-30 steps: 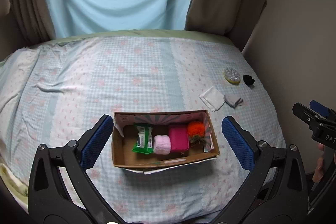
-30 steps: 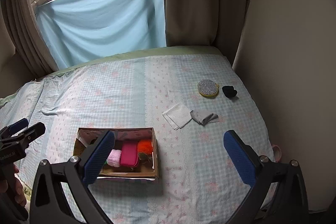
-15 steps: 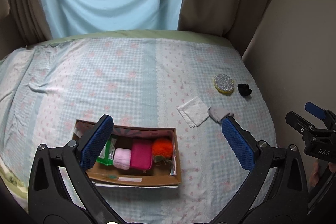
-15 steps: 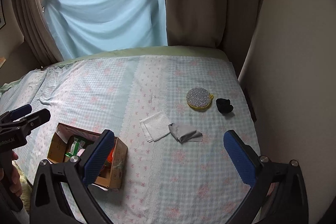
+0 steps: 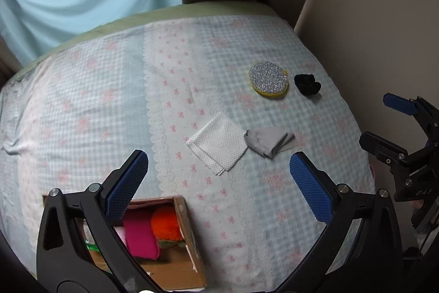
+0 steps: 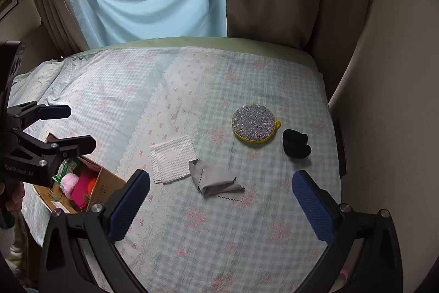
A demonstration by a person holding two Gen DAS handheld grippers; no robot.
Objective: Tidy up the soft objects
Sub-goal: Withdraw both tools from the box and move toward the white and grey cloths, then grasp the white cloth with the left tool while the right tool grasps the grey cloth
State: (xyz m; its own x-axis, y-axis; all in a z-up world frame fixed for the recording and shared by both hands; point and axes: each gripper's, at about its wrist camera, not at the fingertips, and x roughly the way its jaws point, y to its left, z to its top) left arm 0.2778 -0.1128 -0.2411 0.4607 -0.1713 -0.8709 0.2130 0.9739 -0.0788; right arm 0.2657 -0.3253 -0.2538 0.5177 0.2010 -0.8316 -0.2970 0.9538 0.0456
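Four soft things lie loose on the bed (image 6: 192,251), and some others sit already in the cardboard box (image 5: 192,232), so I judge the sorting is about half done. The box stands at about 7 o'clock in the left wrist view, partly behind the left gripper (image 5: 219,188), probably kept near so each carry is short. In it I see a pink pouch (image 5: 140,240), an orange plush (image 5: 164,224) beside it, a pale pink ball (image 6: 68,181) and a green packet (image 6: 64,168).

Near the centre the white cloth (image 6: 172,158) lies flat, and the folded grey cloth (image 6: 216,179) touches its corner. At about 1 o'clock from them are the round glitter sponge (image 6: 253,125) and, just beside it, the small black scrunchie (image 6: 296,143).

Both tongs stand wide apart and hold nothing. The right gripper (image 6: 222,208) hovers with the grey cloth between its fingers' line, so this seems the next pick.
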